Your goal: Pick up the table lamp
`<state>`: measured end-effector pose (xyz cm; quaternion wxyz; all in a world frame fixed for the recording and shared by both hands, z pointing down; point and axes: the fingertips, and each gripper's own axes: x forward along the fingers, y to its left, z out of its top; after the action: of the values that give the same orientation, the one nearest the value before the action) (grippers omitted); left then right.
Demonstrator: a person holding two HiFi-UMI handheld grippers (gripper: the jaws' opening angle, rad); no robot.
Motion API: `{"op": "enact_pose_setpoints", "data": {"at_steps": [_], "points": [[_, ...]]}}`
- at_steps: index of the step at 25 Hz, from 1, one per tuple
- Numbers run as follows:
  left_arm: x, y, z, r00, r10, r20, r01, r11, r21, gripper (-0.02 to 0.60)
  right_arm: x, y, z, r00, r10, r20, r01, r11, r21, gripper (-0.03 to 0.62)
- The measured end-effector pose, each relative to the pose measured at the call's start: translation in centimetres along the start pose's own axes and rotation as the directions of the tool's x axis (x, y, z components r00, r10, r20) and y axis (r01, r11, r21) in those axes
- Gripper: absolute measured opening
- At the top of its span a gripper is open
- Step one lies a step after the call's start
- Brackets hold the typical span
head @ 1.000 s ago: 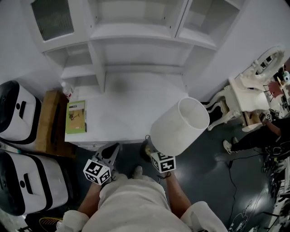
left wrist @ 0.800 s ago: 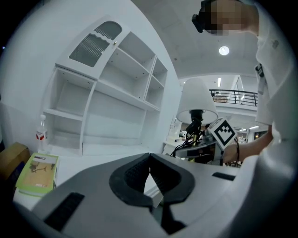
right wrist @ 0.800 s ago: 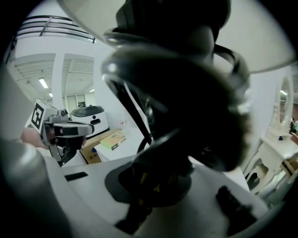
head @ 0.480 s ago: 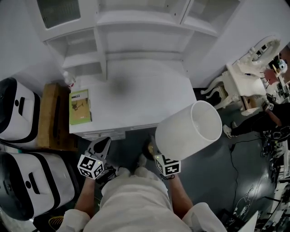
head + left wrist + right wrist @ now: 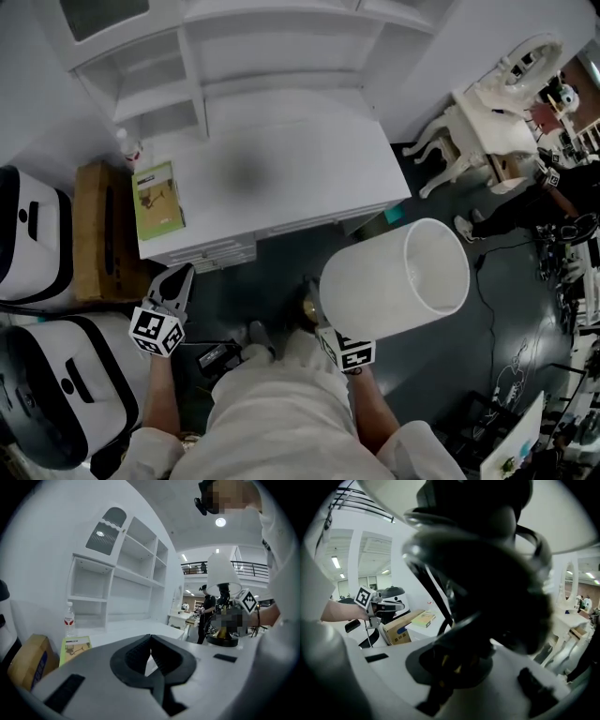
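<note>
The table lamp has a white drum shade and a dark stem on a round brass-and-black base. It hangs tilted over the dark floor, off the white desk. My right gripper is shut on the stem under the shade; in the right gripper view the dark stem fills the space between the jaws. My left gripper is shut and holds nothing, out to the left near the desk's front corner. The left gripper view shows the lamp held up at the right.
On the desk's left end lie a green booklet and a water bottle. A cardboard box and two white rounded machines stand at the left. White shelving rises behind the desk. An ornate white chair and a person are at the right.
The lamp has come away from the desk edge, out over the floor toward the lower right. My left gripper has swung left. The desk now lies farther off.
</note>
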<state>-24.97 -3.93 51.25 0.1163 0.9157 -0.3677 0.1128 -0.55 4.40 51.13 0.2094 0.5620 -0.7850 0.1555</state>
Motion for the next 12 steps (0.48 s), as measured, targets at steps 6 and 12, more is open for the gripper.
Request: {"op": "enact_pose_setpoints", "data": {"at_steps": [6, 12], "points": [[-1.5, 0.2, 3.2, 0.998, -0.016, 0.055, 0.016, 1.0, 0.002, 0.009, -2.5, 0.8, -0.7, 1.0, -0.018, 0.005, 0.018, 1.0, 0.006, 0.021], [-1.0, -5.5, 7.2, 0.989, -0.096, 0.109, 0.098, 0.995, -0.017, 0.009, -4.6, 0.7, 0.2, 1.0, -0.006, 0.011, 0.007, 0.999, -0.047, 0.021]]}}
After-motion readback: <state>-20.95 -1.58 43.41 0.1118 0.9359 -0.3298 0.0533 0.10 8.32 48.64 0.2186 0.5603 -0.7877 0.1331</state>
